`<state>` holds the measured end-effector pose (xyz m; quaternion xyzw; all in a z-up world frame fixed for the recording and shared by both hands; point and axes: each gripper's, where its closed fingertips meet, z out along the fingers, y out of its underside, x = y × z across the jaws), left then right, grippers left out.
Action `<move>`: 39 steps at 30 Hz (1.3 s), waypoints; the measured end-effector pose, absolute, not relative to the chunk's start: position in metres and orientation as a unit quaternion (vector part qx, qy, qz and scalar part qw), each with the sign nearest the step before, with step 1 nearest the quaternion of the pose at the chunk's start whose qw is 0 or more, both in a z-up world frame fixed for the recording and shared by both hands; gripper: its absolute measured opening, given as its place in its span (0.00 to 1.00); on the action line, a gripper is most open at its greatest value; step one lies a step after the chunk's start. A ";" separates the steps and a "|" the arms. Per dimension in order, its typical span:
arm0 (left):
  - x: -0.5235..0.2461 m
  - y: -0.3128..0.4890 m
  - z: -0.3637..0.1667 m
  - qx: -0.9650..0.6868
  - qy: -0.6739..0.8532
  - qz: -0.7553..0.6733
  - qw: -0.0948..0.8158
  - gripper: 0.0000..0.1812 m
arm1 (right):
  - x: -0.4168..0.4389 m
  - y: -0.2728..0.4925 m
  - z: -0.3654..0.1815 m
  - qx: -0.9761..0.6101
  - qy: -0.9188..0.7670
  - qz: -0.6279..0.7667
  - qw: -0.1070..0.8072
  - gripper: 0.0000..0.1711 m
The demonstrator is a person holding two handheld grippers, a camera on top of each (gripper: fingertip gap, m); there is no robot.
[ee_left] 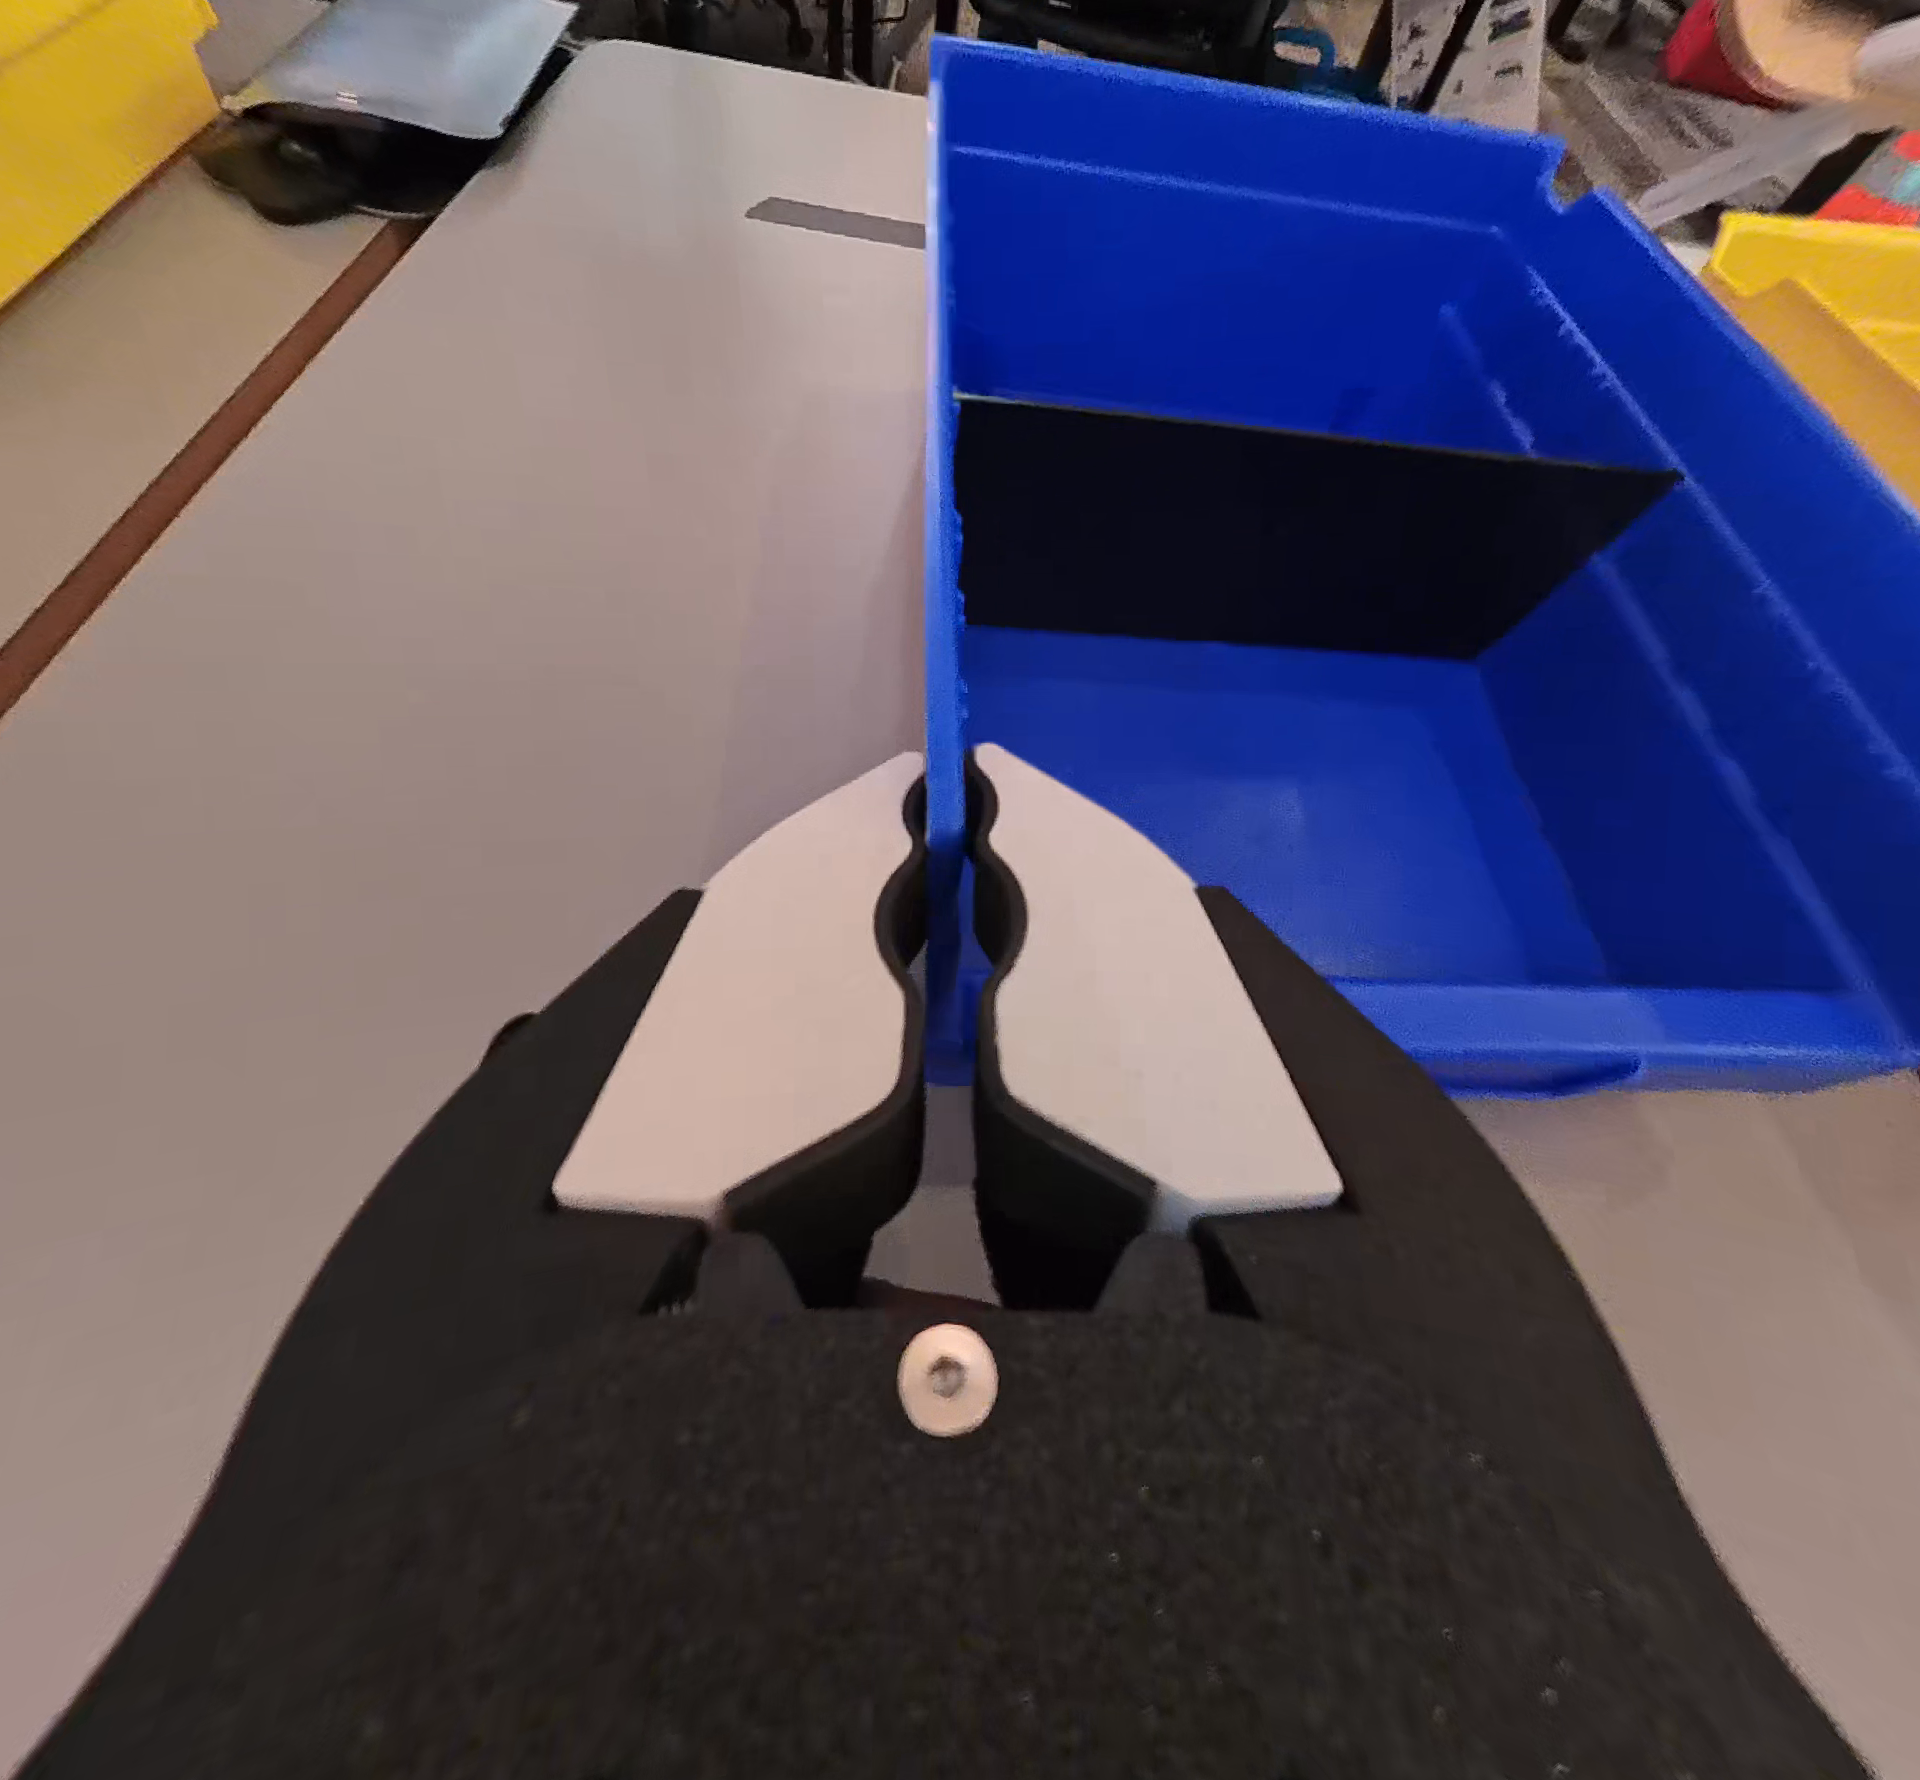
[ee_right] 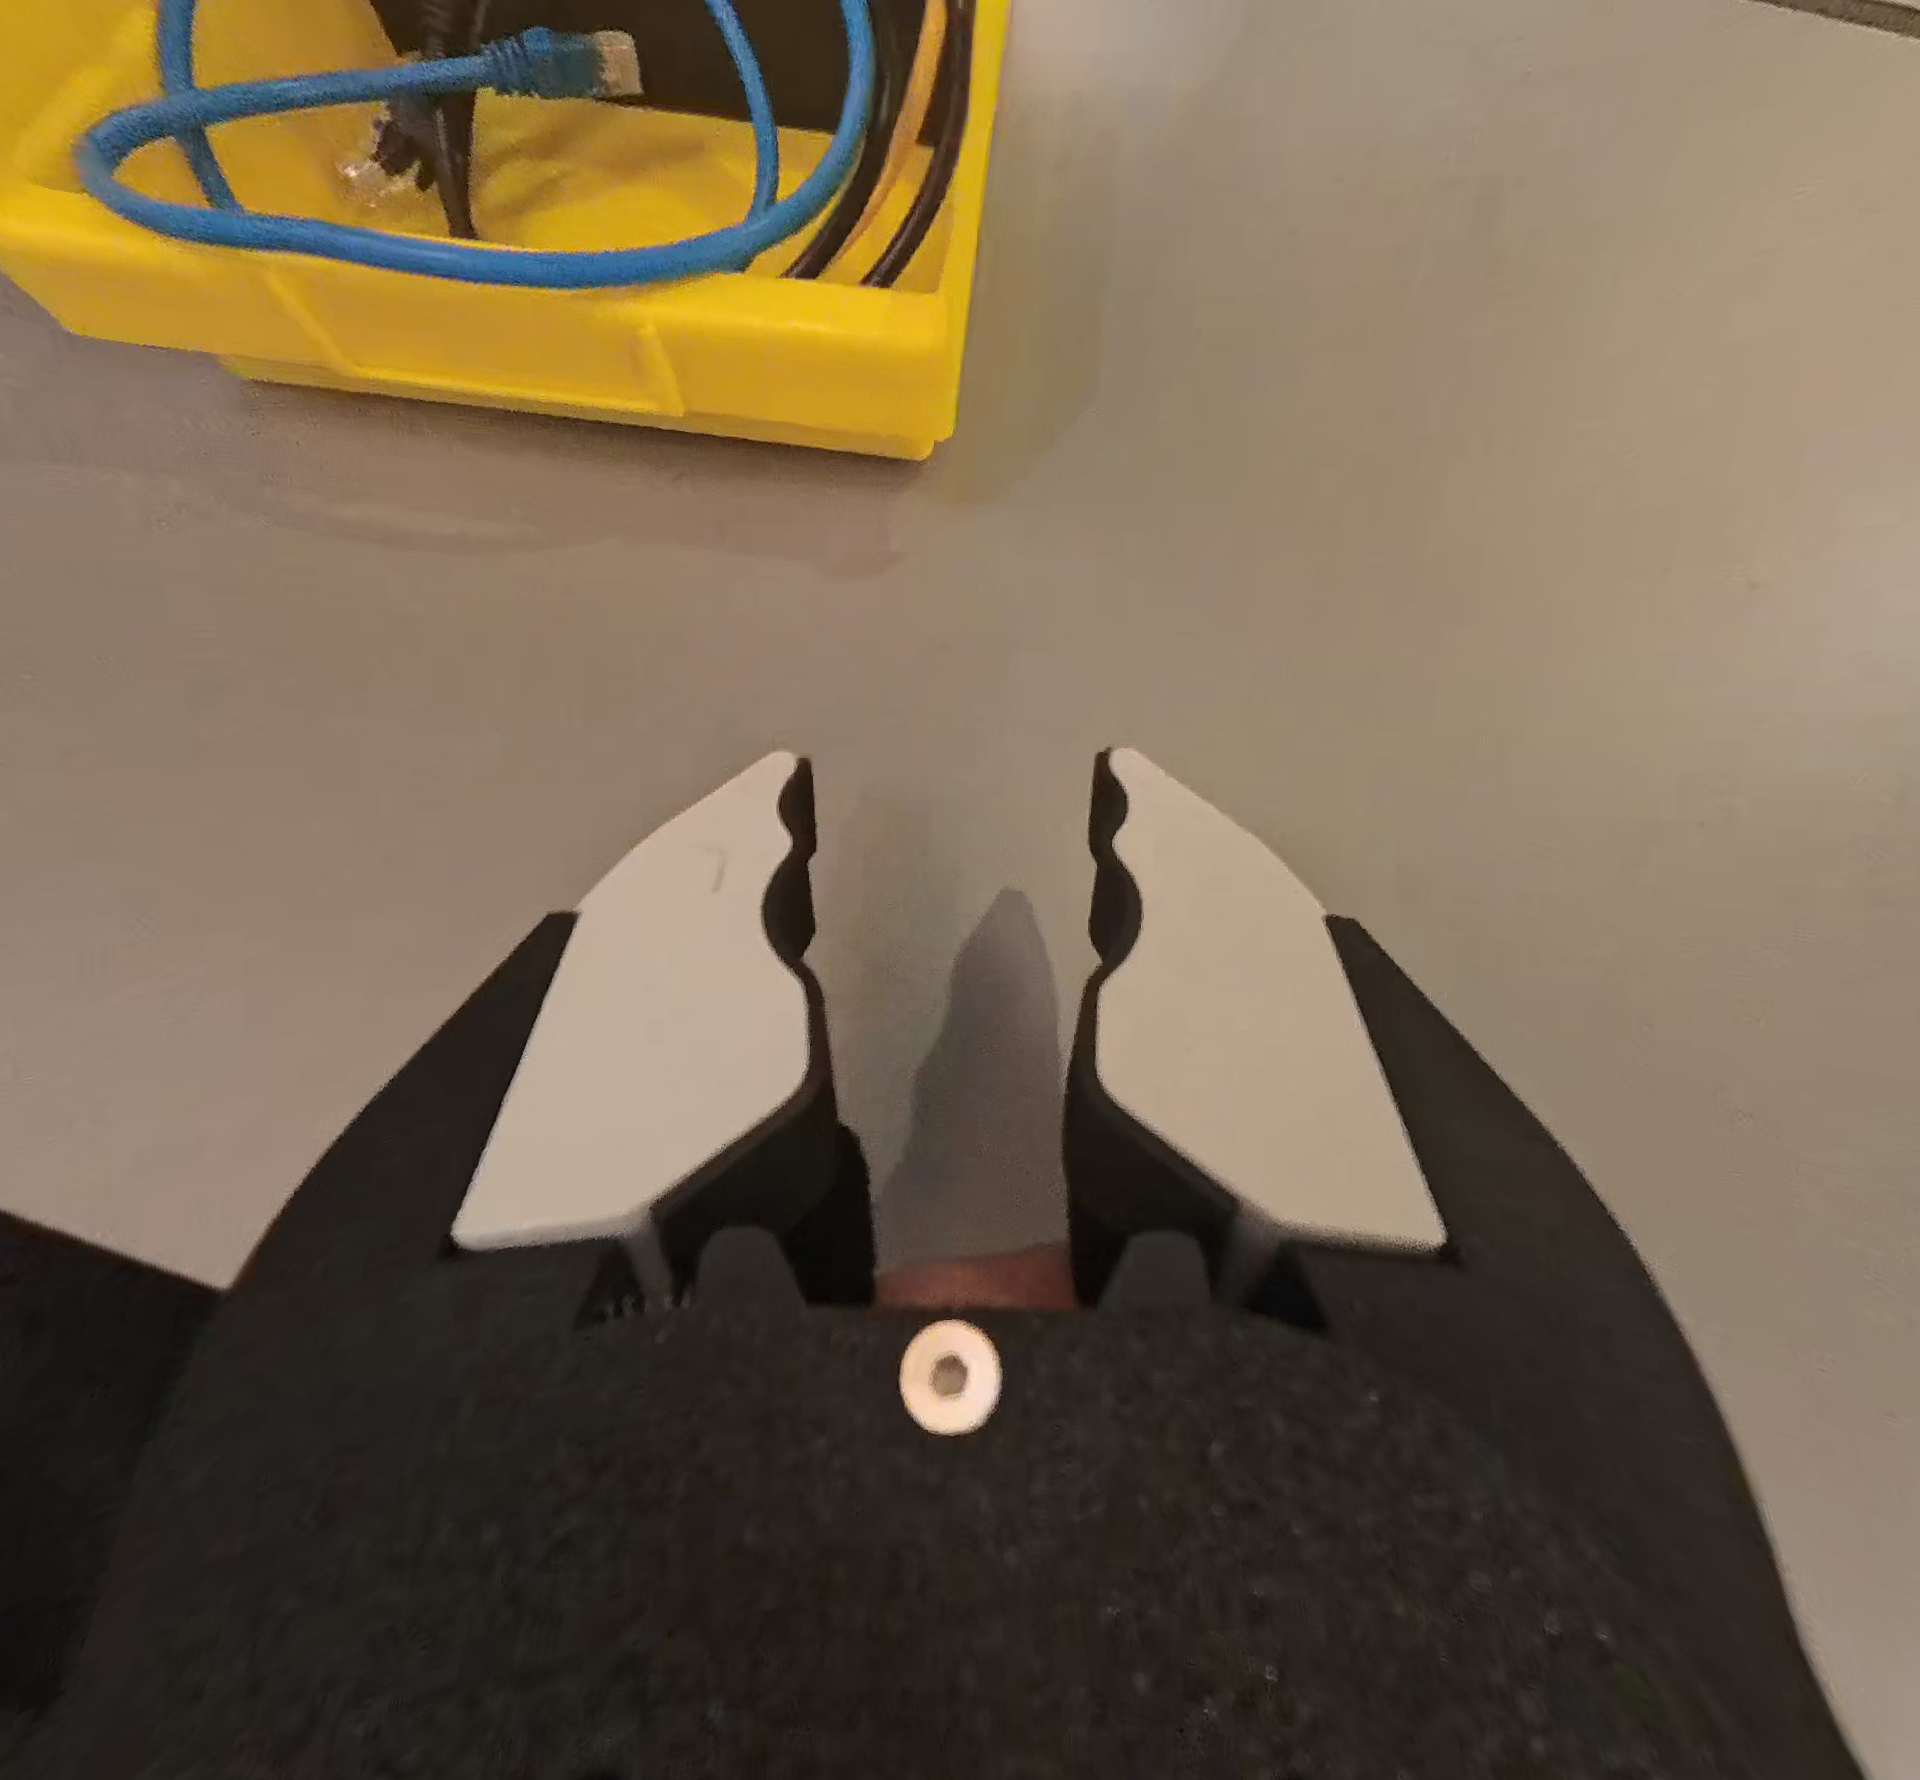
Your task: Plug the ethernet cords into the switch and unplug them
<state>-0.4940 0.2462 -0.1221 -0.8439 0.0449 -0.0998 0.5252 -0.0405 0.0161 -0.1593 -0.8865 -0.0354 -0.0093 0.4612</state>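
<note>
In the left wrist view my left gripper (ee_left: 945,785) is shut on the left wall of a blue bin (ee_left: 943,483). The thin wall stands pinched between both pads. The bin has a black divider (ee_left: 1247,525) across its middle, and its near compartment holds nothing. In the right wrist view my right gripper (ee_right: 951,795) is open and empty above the grey table (ee_right: 1455,483). Ahead of it to the left, a yellow bin (ee_right: 582,348) holds a coiled blue ethernet cord (ee_right: 436,244) with its plug (ee_right: 582,63) raised, and black cords (ee_right: 925,151). No switch shows in either view.
In the left wrist view, yellow bins stand at the far left (ee_left: 83,68) and at the right (ee_left: 1829,276). A grey pouch on a dark object (ee_left: 395,68) lies at the table's back left. Chairs and stands lie beyond the table's far edge.
</note>
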 end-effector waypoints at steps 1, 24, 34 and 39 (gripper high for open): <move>-0.491 0.246 -0.123 -0.844 0.046 -0.097 0.526 0.01 | -0.047 0.013 -0.158 -0.885 -0.038 -0.001 0.463 0.29; -0.505 0.075 -0.124 -0.859 0.049 -0.051 0.507 0.03 | -0.317 0.105 -0.138 -0.863 -0.131 0.113 0.475 0.04; -0.481 0.044 -0.025 -0.783 0.045 0.041 0.619 0.02 | -0.293 0.086 -0.041 -0.811 -0.138 0.105 0.559 0.02; -0.393 0.055 0.043 -0.724 0.103 -0.004 0.682 0.03 | -0.200 0.076 0.049 -0.759 -0.113 0.040 0.640 0.02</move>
